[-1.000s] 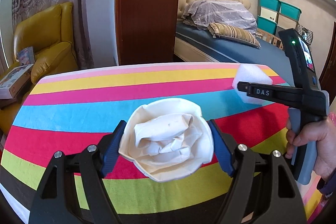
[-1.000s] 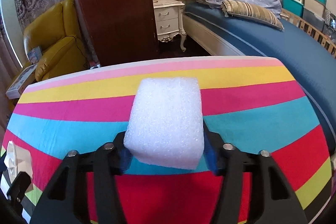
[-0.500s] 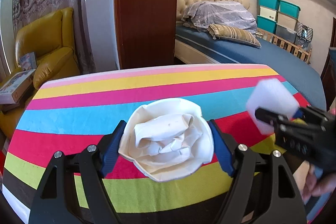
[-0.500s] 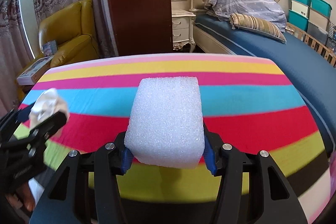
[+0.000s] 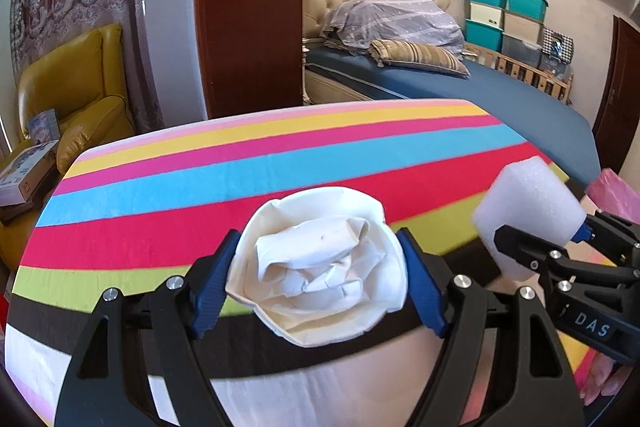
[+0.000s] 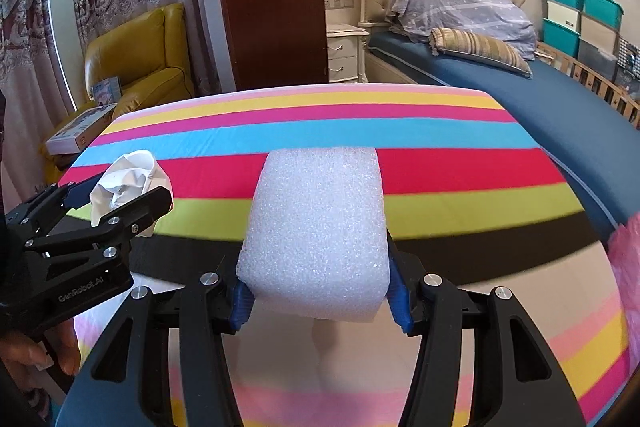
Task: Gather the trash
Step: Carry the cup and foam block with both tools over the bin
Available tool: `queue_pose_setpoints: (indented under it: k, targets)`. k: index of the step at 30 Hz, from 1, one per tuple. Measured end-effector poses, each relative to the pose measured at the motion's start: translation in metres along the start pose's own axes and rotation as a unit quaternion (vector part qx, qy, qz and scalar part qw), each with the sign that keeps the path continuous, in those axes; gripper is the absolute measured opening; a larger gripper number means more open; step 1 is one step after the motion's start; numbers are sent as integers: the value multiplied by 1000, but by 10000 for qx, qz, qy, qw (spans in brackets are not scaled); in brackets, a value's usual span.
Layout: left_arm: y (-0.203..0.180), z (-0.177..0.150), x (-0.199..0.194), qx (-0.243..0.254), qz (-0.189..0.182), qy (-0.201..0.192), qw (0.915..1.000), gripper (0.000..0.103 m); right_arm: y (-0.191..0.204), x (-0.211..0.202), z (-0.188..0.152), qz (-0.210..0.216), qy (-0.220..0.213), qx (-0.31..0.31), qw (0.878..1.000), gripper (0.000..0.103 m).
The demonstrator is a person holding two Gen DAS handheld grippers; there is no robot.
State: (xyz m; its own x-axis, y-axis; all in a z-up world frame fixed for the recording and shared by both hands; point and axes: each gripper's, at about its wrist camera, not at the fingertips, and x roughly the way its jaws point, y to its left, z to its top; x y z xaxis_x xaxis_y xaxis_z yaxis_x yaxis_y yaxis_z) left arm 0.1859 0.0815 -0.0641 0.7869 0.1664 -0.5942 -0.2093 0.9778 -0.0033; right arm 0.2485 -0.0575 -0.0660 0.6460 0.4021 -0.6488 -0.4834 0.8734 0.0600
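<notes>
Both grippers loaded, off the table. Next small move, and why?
Probably carry both loads right toward the pink bag and release there. The left gripper is shut on the crumpled paper cup, and the right gripper on the foam block. Both are held above the striped table, nothing more to pick in view. The bag's opening isn't visible.

Left gripper (image 5: 318, 267), right gripper (image 6: 320, 295): black frames, blue finger pads, silver screws, white "DAS", "GenRobot.AI" lettering.

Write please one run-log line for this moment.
left gripper: shut on crumpled white paper cup | right gripper: shut on white foam block | both held above striped tablecloth | pink plastic bag at right edge
</notes>
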Motion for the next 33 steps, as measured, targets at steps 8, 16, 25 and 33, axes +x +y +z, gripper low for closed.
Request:
queue_pose_setpoints:
  k: [8, 16, 25, 33]
  targets:
    - [-27, -19, -20, 307, -160, -17, 9994, 75, -22, -36, -29, -143, -70, 243, 9996, 51]
    - [-63, -26, -35, 606, -432, -89, 9972, 75, -51, -71, -45, -383, -352, 475, 9975, 51]
    - [-106, -31, -45, 993, -817, -151, 9916, 75, -93, -102, -57, -662, -626, 844, 9923, 51]
    - [-133, -33, -48, 1204, -1078, -86, 9868, 75, -131, -124, -69, -1007, -769, 1033, 9865, 51]
